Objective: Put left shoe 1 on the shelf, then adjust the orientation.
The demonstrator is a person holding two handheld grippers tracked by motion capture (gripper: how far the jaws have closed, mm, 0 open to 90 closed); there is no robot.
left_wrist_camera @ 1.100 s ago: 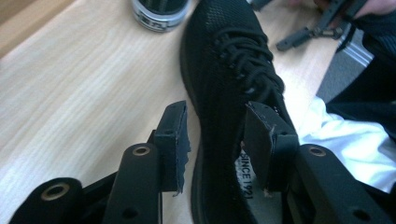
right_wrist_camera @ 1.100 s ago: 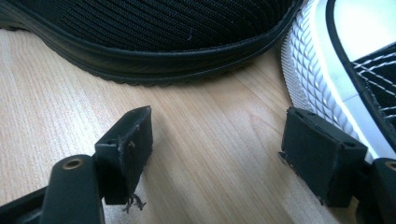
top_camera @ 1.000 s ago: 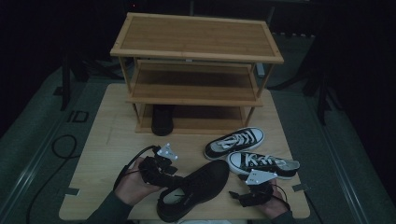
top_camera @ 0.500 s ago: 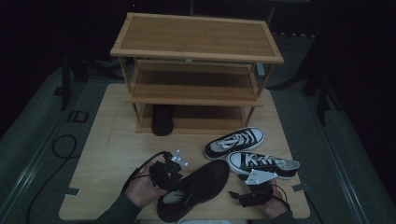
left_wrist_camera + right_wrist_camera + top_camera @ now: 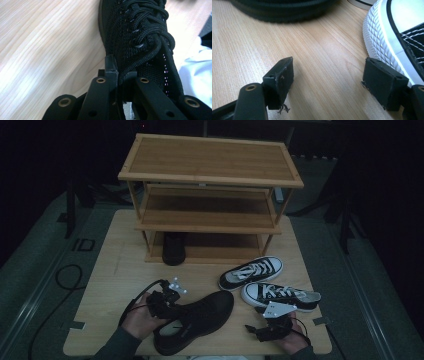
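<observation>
Table (image 5: 115, 270) of pale wood lies under both your grippers, with a three-tier wooden shoe rack (image 5: 210, 165) standing at its far side; the black knit shoe (image 5: 200, 317) lies on the near part of the table, toe pointing away and to your right, heel at the near edge. Your left gripper (image 5: 162, 300) sits at the left flank of that shoe, near its collar; in the left gripper view its jaws are drawn together on the shoe's black upper and lace (image 5: 147, 53), one pad outside the knit wall, the other under the lace loop. Your right gripper (image 5: 270, 327) rests low over bare wood near the table's front right; its jaws stand wide apart with nothing between them, and the right gripper view shows the white ribbed toe cap of the nearer black-and-white sneaker (image 5: 387, 42) just beside one pad. That sneaker (image 5: 280, 295) lies to the right of the black shoe, and its mate (image 5: 252, 272) lies just behind it; a second black shoe (image 5: 174, 247) stands on the rack's bottom tier at the left.
</observation>
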